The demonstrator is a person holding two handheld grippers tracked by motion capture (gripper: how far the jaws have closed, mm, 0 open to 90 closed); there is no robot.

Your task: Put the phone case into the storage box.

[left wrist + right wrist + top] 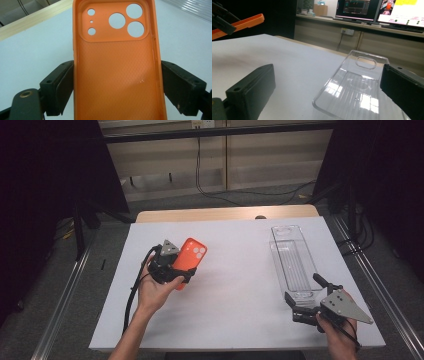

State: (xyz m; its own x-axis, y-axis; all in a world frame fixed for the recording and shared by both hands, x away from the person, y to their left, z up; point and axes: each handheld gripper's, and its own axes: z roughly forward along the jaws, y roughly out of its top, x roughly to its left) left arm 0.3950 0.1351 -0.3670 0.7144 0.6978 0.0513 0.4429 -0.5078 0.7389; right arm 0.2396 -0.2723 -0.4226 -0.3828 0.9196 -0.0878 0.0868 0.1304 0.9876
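The orange phone case (117, 67) looks like matt soft plastic, its inside finely textured. The clear tray (354, 95) is glossy, ribbed transparent plastic. The table (235, 285) is smooth matt white.

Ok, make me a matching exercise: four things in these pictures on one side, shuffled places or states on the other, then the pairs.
Things:
1. orange case
2. clear tray
3. right gripper
4. table

States:
A. lying flat on the table
B. covered in white
C. clamped between black jaws
D. open, at the tray's near end

Pairs: 1-C, 2-A, 3-D, 4-B
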